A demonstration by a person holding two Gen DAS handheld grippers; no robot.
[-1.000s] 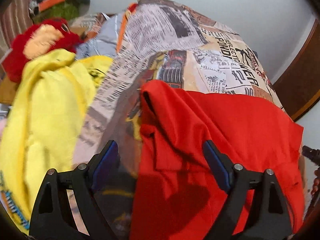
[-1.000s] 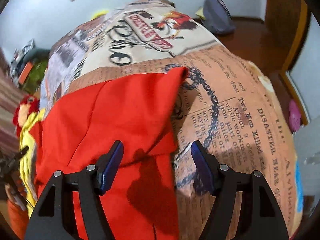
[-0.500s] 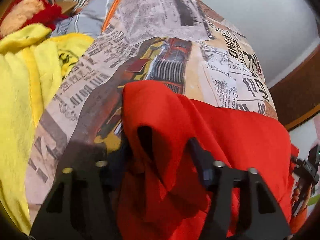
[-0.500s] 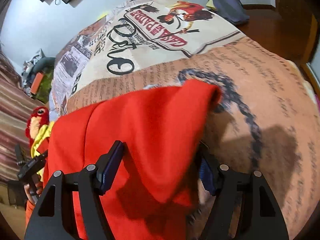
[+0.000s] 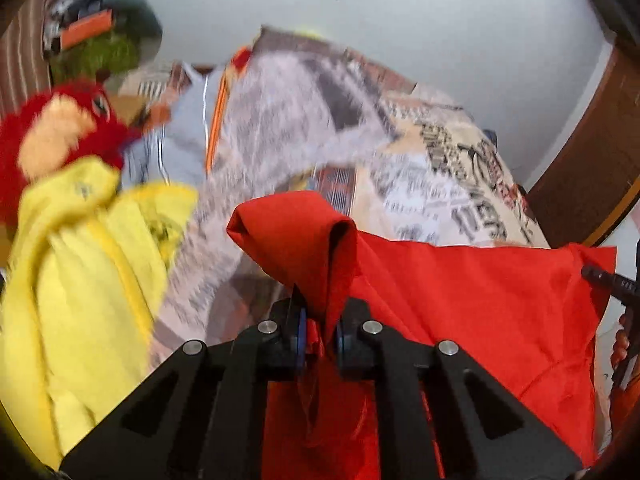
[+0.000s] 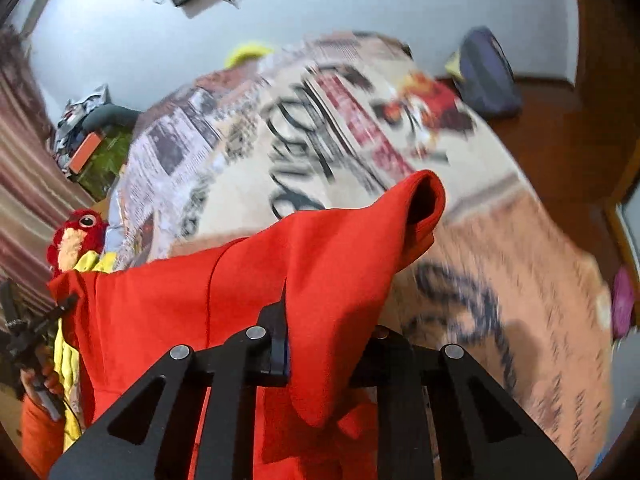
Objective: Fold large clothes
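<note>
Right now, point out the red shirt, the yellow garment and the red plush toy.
red shirt (image 5: 480,300): left wrist view, flat middle panel.
yellow garment (image 5: 80,280): left wrist view, middle of the heap.
red plush toy (image 6: 78,236): right wrist view, its face.

Both jaws, wide open a second earlier, closed: the left gripper (image 5: 319,334) and right gripper (image 6: 320,354) each pinched a corner of the bright red cloth garment (image 5: 480,292), raising it above the newspaper-print bedspread (image 5: 420,168).

I see a red plush toy (image 5: 52,136) and yellow garment (image 5: 80,280) along the bed's (image 5: 440,168) left edge.
</note>
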